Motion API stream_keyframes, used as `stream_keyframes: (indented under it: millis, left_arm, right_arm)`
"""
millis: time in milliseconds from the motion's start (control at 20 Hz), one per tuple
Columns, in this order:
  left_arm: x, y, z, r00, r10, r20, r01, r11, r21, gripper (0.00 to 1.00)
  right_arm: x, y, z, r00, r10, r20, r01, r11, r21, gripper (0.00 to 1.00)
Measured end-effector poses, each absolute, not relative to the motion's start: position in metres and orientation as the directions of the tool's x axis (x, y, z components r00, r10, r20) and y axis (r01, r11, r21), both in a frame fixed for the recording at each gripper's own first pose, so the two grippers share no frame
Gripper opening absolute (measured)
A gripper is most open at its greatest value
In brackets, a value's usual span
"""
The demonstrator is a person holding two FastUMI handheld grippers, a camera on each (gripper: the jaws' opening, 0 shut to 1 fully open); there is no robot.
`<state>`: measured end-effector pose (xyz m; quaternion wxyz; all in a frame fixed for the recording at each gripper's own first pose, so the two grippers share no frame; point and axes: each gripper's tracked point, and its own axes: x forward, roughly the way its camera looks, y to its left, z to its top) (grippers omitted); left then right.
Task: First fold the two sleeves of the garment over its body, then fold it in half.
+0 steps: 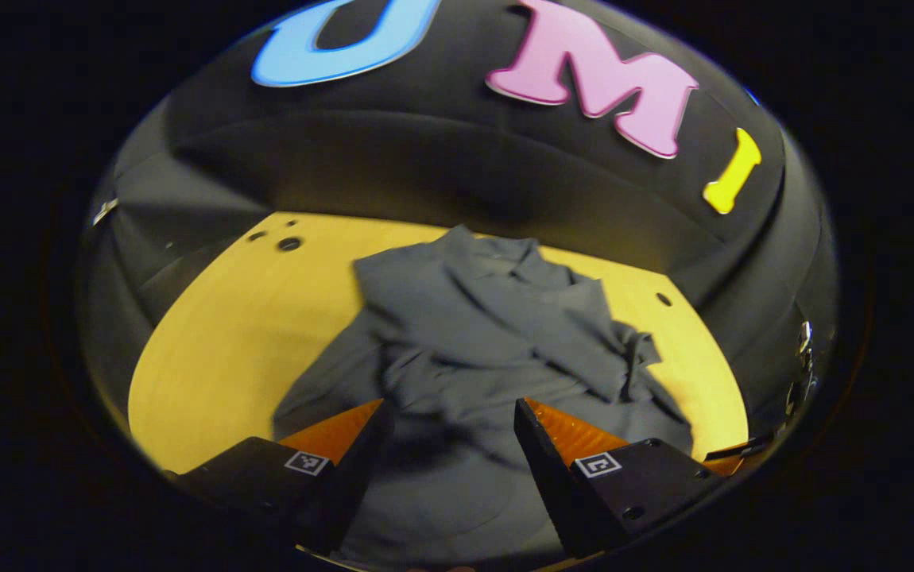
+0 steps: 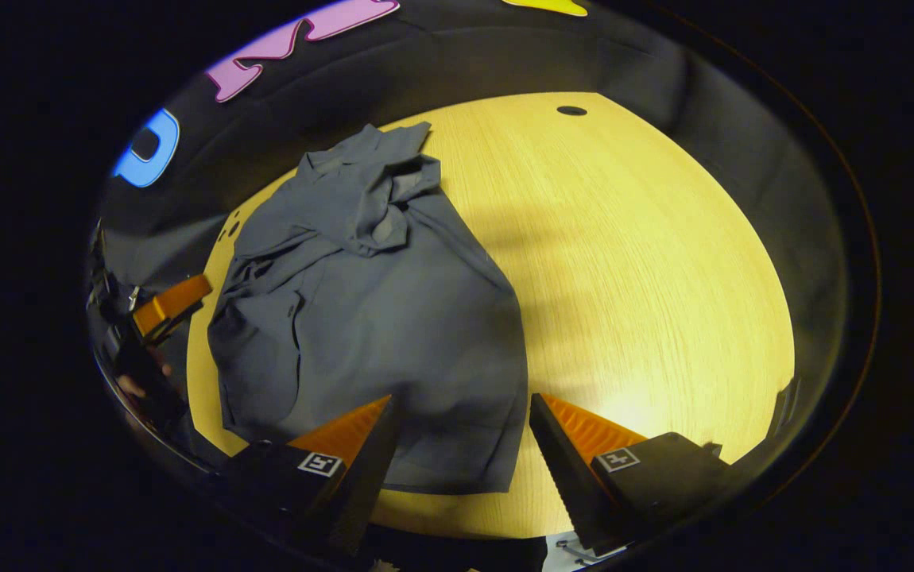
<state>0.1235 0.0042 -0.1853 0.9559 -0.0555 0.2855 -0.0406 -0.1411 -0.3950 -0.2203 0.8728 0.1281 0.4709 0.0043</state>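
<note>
Grey garment (image 2: 369,318) lies flat-ish on the wooden table (image 2: 648,262), toward its left half in the right gripper view; collar end at the far side near the booth wall, hem at the near edge; both sleeves (image 1: 505,318) already lie across the body, bunched and wrinkled over the chest, cuff of one crumpled near the collar (image 2: 393,187); lower body smooth, not yet folded in half; small dark holes (image 1: 288,244) in the table top near the far edge; left gripper (image 1: 449,433) hovers over the lower part of the cloth, jaws apart, nothing between them; right gripper (image 2: 457,433) over the hem corner, jaws also apart, holding nothing.
</note>
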Motion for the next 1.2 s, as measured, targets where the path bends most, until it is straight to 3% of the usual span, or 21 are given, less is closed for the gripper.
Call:
stream_keyframes:
  millis: [200, 250, 300, 450, 850, 1050, 1200]
  left_arm:
    - [0.054, 0.073, -0.229, 0.786, -0.008, -0.619, -0.055, 0.995, -0.082, 0.96]
    - [0.038, 0.084, -0.241, 0.771, 0.006, -0.637, -0.065, 0.995, -0.070, 0.92]
    - [0.024, 0.090, -0.250, 0.760, 0.009, -0.650, -0.067, 0.996, -0.064, 0.96]
    - [-0.004, 0.090, -0.271, 0.733, -0.010, -0.680, -0.053, 0.996, -0.072, 0.96]
    - [-0.011, 0.077, -0.294, 0.721, -0.073, -0.689, 0.078, 0.997, -0.024, 0.97]
    - [-0.006, 0.072, -0.298, 0.726, -0.047, -0.687, 0.063, 0.998, -0.002, 0.97]
    - [-0.004, 0.062, -0.302, 0.744, -0.028, -0.667, 0.085, 0.995, 0.053, 0.98]
  right_arm:
    - [-0.156, -0.397, -0.238, 0.525, 0.081, -0.847, 0.140, 0.974, 0.180, 0.99]
    - [-0.161, -0.396, -0.242, 0.512, 0.069, -0.856, 0.152, 0.974, 0.169, 0.99]
    - [-0.167, -0.394, -0.246, 0.499, 0.065, -0.864, 0.166, 0.972, 0.168, 0.99]
    - [-0.179, -0.377, -0.257, 0.471, 0.081, -0.878, 0.195, 0.962, 0.193, 0.99]
    - [-0.184, -0.339, -0.264, 0.474, 0.035, -0.880, 0.157, 0.980, 0.124, 0.99]
    - [-0.186, -0.337, -0.271, 0.491, -0.055, -0.869, 0.107, 0.994, -0.002, 0.99]
    - [-0.184, -0.336, -0.270, 0.507, -0.072, -0.859, 0.151, 0.989, 0.006, 0.98]
